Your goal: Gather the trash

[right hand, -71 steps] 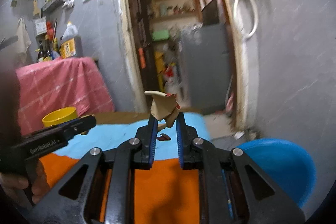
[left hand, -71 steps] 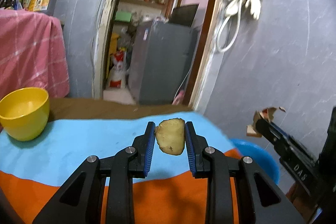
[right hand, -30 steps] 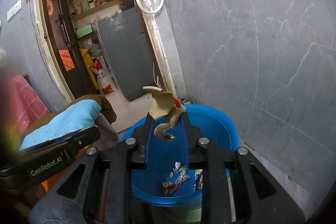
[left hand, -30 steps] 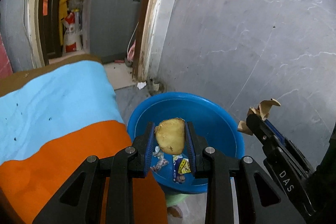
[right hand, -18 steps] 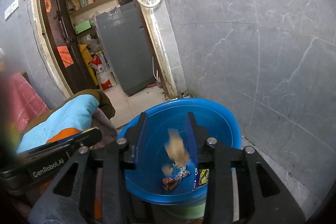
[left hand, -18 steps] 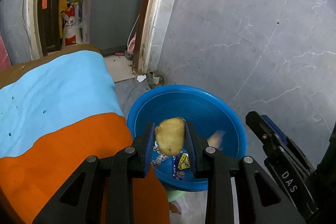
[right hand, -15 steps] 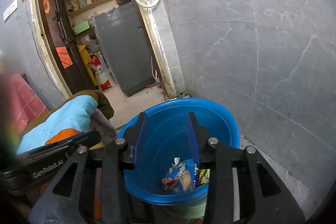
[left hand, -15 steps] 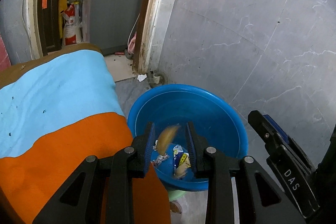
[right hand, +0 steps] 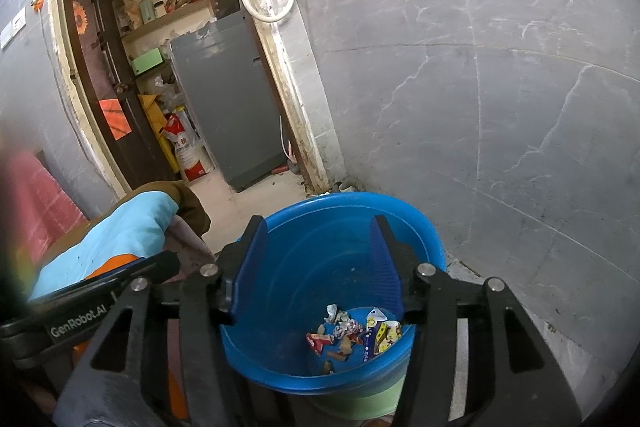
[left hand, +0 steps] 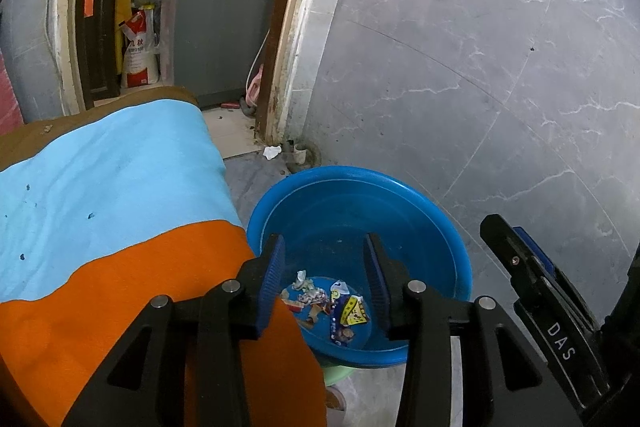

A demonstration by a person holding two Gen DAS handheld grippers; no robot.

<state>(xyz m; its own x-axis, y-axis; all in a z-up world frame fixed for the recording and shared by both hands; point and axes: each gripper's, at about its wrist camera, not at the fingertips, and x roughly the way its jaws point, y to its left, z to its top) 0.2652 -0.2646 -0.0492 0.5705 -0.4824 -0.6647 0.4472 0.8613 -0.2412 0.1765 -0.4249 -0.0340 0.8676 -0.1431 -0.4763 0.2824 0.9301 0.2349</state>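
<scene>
Both grippers hang over the blue basin (left hand: pixel 420 203), jaws opening with nothing between them: left gripper (left hand: pixel 325 277) and right gripper (right hand: pixel 320 267). Wrappers (right hand: pixel 352 333) lie straight below, on the basin's bottom, slightly right of the left fingers.

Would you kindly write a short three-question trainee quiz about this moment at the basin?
1. True or false: the left gripper holds a piece of trash.
2. Where does the trash lie? A) on the cloth B) in the blue basin C) on the floor
3. Fill in: beside the basin, the cloth is light blue and ____.

Key: 1 false, both it and the right gripper are empty, jaws opening. 2 B. 3 orange.
</scene>
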